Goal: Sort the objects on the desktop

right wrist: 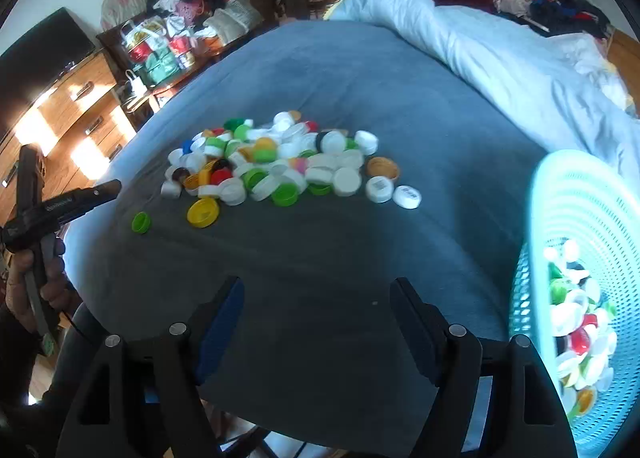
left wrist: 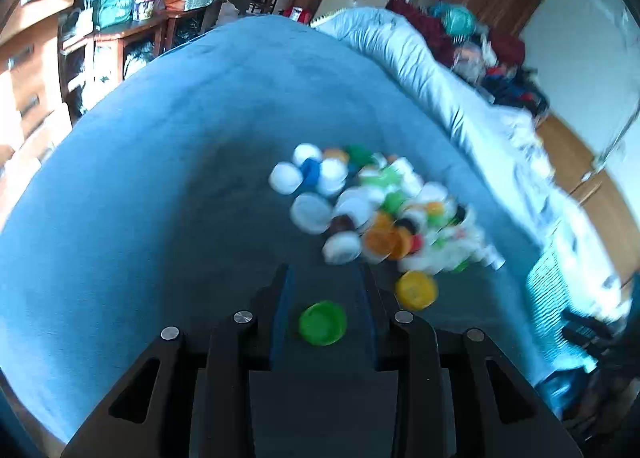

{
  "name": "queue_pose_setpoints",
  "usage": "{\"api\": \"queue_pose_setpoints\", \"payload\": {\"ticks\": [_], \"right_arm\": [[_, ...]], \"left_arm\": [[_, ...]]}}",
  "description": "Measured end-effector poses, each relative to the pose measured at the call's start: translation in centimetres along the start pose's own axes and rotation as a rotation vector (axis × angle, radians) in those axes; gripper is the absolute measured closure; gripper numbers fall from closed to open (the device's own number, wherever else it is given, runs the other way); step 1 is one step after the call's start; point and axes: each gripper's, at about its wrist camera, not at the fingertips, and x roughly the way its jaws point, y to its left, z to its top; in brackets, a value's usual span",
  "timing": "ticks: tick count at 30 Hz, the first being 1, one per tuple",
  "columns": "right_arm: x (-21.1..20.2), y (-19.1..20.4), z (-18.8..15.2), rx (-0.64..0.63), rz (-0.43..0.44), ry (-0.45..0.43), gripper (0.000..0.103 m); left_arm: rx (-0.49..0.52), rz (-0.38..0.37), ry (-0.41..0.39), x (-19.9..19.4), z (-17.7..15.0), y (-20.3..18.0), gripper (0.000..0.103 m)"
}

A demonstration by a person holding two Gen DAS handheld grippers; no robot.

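Wooden drawer cabinet (right wrist: 88, 106): far left, beside the bed.
Left hand (right wrist: 36, 286): at the left edge of the right wrist view, wrapped around the black handle of its tool.
Left gripper (left wrist: 322, 270): fingers drawn close together with only a narrow gap and nothing pressed between the blue pads. It is tilted down over the near left part of the bed, and its tip (right wrist: 108, 188) shows from the side in the right wrist view.
Small green plastic bottle cap (right wrist: 141, 222): alone on the dark blue-grey blanket (right wrist: 360, 250), open side up, apart from the heap. In the left wrist view it appears in the gap between the fingers (left wrist: 322, 323), clear of both pads.
Large yellow plastic cap (right wrist: 203, 212): just right of the green one, at the heap's near edge.
Heap of mixed plastic caps (right wrist: 280, 162): white, green, orange, red and black, mid-blanket; blurred in the left wrist view.
Right gripper (right wrist: 316, 284): fingers spread wide and empty, above bare blanket nearer than the heap.
Pale blue quilt (right wrist: 480, 50): bunched along the far right side.
Turquoise perforated plastic basket (right wrist: 580, 194): right edge, tilted, with sorted caps (right wrist: 580, 338) inside.
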Motion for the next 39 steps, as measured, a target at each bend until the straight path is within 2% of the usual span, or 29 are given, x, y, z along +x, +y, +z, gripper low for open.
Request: {"api": "queue_pose_setpoints", "payload": {"ticks": [3, 6, 12, 16, 17, 18, 20, 23, 27, 31, 34, 39], "right_arm": [[1.0, 1.3, -0.2, -0.026, 0.009, 0.023, 0.023], [1.7, 2.5, -0.2, -0.048, 0.018, 0.044, 0.023], [2.8, 4.6, 0.1, -0.084, 0.018, 0.063, 0.023], [3.7, 5.7, 0.4, -0.104, 0.021, 0.071, 0.023], [4.0, 5.9, 0.6, -0.106, 0.026, 0.071, 0.023], [4.5, 6.3, 0.8, -0.110, 0.030, 0.074, 0.023], [5.4, 6.8, 1.2, -0.112, 0.040, 0.081, 0.023], [6.7, 7.6, 1.9, -0.114, 0.057, 0.082, 0.023], [9.3, 8.6, 3.5, -0.101, 0.095, 0.086, 0.023], [12.5, 10.0, 4.8, -0.100, 0.106, 0.104, 0.023], [14.6, 11.2, 5.4, -0.114, 0.099, 0.121, 0.023], [16.9, 12.4, 5.8, -0.147, 0.041, 0.124, 0.024]], "left_arm": [[0.093, 0.023, 0.029, 0.4, -1.6, -0.8, 0.076], [0.160, 0.045, 0.027, 0.6, -2.7, -1.6, 0.074], [0.200, 0.074, -0.025, 1.2, -3.2, -2.1, 0.055], [0.201, 0.076, -0.005, 2.4, -3.4, -1.8, 0.055], [0.209, 0.078, 0.006, 2.7, -3.6, -1.9, 0.055], [0.217, 0.079, 0.016, 2.9, -3.9, -2.0, 0.061], [0.230, 0.092, 0.014, 3.1, -4.1, -2.3, 0.078], [0.209, 0.075, -0.004, 2.4, -4.1, -2.2, 0.078], [0.183, 0.094, -0.061, 0.5, -3.4, -1.7, 0.078], [0.149, 0.100, -0.075, -0.4, -3.0, -0.8, 0.078], [0.132, 0.100, -0.069, -0.8, -3.1, -0.4, 0.078], [0.126, 0.097, -0.053, -0.6, -3.1, -0.1, 0.078]]}}
